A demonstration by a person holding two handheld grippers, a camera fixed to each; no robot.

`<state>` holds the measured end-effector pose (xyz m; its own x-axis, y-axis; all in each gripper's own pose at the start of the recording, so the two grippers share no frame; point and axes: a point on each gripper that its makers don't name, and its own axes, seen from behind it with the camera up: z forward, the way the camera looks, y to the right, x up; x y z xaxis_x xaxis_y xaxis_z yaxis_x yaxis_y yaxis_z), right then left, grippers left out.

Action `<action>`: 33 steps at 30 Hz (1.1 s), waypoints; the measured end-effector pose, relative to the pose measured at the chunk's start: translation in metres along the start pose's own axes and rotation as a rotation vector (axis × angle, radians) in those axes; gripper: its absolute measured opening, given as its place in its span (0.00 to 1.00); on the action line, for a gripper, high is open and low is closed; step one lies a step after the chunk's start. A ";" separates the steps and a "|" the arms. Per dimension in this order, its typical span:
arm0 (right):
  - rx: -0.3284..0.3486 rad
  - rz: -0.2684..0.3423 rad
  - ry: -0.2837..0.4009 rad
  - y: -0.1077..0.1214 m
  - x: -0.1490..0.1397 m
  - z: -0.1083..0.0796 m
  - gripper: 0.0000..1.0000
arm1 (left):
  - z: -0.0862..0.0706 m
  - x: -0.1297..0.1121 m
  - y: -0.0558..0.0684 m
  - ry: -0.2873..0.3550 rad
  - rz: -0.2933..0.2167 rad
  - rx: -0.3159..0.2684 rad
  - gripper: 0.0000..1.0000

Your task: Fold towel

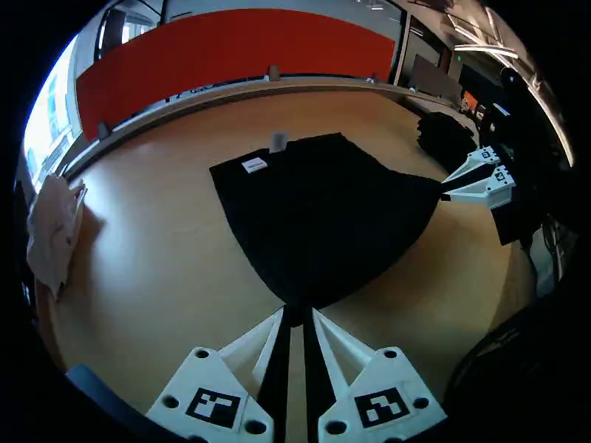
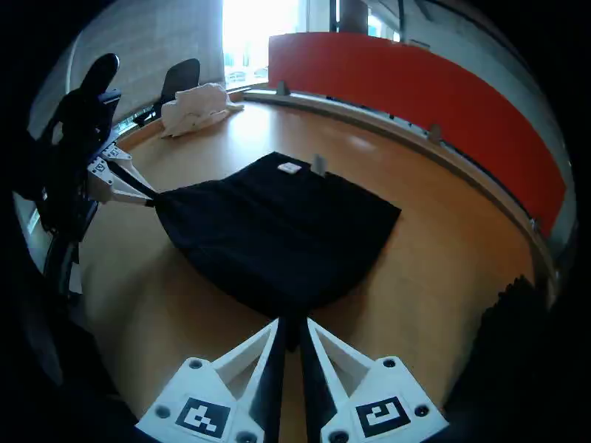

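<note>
Left gripper view — black towel (image 1: 318, 214) corner between jaws of left gripper (image 1: 299, 311)

A broad, pale wooden counter (image 1: 148, 251) with a curved far edge spans the middle of both views. Behind it, across the top of the left gripper view, runs a long red partition panel (image 1: 236, 52). Bright windows (image 1: 44, 125) glare at the upper left, and strip ceiling lights (image 1: 484, 50) glow at the upper right. In the right gripper view, dark office chairs (image 2: 181, 77) stand at the upper left before a grey wall (image 2: 148, 37), and daylight glosses the counter.
</note>
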<state>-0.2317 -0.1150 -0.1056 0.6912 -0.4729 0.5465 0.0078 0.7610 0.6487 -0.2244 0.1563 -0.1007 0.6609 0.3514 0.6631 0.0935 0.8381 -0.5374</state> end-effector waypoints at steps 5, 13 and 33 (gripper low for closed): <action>-0.014 0.002 0.027 0.002 0.015 -0.009 0.12 | -0.012 0.011 0.000 0.021 -0.013 0.005 0.11; -0.023 0.005 0.051 0.001 0.031 -0.024 0.12 | -0.028 0.027 0.000 0.045 -0.021 0.012 0.11; -0.029 -0.016 0.091 -0.002 0.061 -0.064 0.12 | -0.073 0.066 0.003 0.103 -0.058 0.018 0.11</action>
<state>-0.1431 -0.1170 -0.1071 0.7539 -0.4440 0.4843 0.0397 0.7666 0.6409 -0.1266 0.1518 -0.0965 0.7282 0.2579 0.6350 0.1212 0.8634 -0.4897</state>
